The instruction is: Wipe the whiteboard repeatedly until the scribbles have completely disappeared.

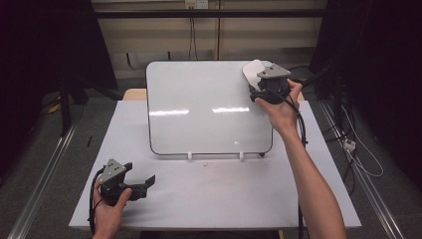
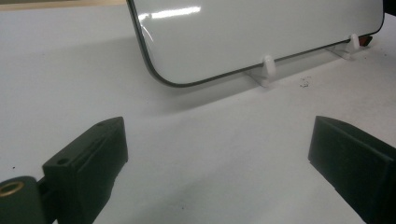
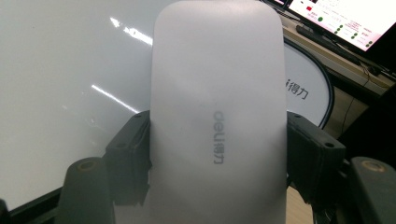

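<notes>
Eraser (image 3: 217,116) sits clamped between the right gripper (image 1: 268,85) fingers at the whiteboard's (image 1: 199,109) upper-right corner, face against it, likely for wiping; left gripper (image 1: 130,185) rests wide-open, lower left.

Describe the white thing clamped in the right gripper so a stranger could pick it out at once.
Start at the large glossy whiteboard with a black rim propped on the pale table. At its far right corner, the right gripper is shut on a smooth matte white oblong eraser with rounded ends. Grey "deli" lettering along its face sets it apart from the shiny, unmarked board beside it.
</notes>
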The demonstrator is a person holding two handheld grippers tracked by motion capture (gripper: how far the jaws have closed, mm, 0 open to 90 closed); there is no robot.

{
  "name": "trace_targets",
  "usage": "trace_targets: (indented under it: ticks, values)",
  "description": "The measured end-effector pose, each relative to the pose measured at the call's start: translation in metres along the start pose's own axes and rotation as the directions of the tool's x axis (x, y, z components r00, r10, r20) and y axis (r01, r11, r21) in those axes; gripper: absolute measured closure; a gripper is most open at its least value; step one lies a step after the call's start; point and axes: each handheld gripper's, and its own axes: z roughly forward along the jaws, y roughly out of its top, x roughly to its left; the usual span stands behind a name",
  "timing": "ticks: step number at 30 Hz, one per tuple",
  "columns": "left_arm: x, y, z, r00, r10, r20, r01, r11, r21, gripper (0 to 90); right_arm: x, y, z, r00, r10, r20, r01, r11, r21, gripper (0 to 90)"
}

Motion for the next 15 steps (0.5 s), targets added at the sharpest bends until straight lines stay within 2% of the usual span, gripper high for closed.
trace_targets:
  ticks: [7,11,15]
  values:
    - [0.001,0.0,-0.003,1.0,0.004,-0.006,-0.004,1.0,0.002,4.7,0.001,-0.003,-0.001,0.9991,0.035,0.025,-0.035,0.999,0.014,31.4]
    - [0.0,-0.001,-0.002,1.0,-0.003,-0.003,0.003,1.0,-0.004,4.7,0.004,-0.008,-0.003,0.999,0.033,0.03,-0.033,0.999,0.024,31.4]
    - [-0.003,0.0,0.0,1.0,0.007,-0.002,-0.007,1.0,0.0,4.7,0.011,-0.021,-0.005,0.9995,0.023,0.023,-0.024,0.999,0.022,31.5]
